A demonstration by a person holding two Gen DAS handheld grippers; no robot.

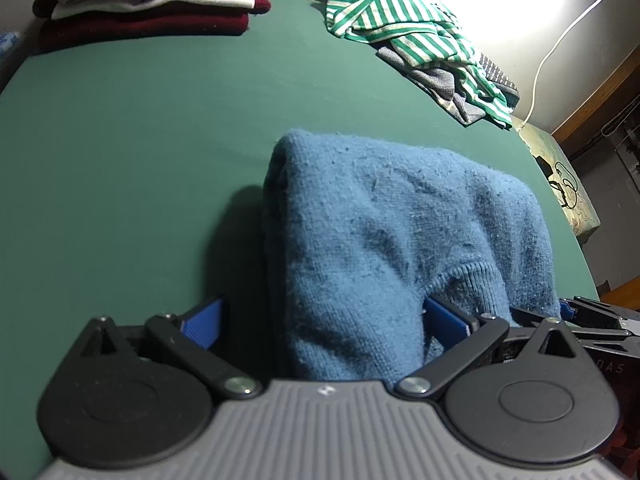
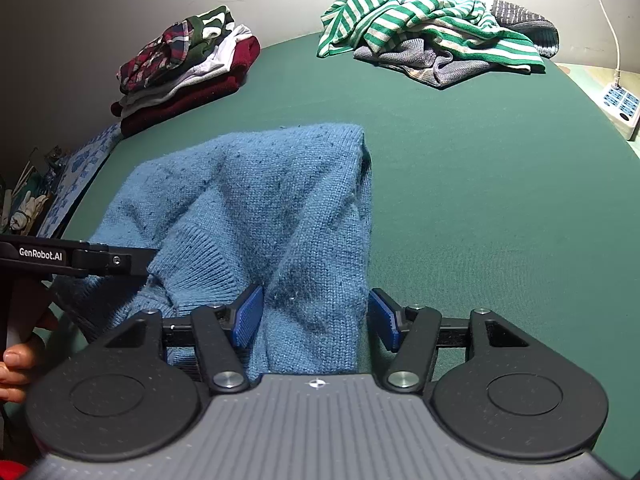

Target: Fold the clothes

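A blue knit sweater (image 1: 384,232) (image 2: 256,200) lies folded on the green table cover (image 1: 132,140) (image 2: 500,208), its near part bunched up towards both cameras. My left gripper (image 1: 324,320) stands wide open around that near end. Its left pad is apart from the knit, and the ribbed hem drapes over its right pad. In the right wrist view one left finger (image 2: 116,260) pokes in at the ribbed hem. My right gripper (image 2: 316,318) is open astride a thick fold, pads close at each side. A right-gripper finger (image 1: 592,316) shows at the sweater's right edge.
A stack of folded clothes (image 1: 152,8) (image 2: 188,68) sits at the far left. A crumpled green-striped garment on grey ones (image 1: 416,36) (image 2: 432,24) lies far right. A white power strip (image 2: 622,106) and cable (image 1: 560,40) are at the right edge. A hand (image 2: 16,368) shows low left.
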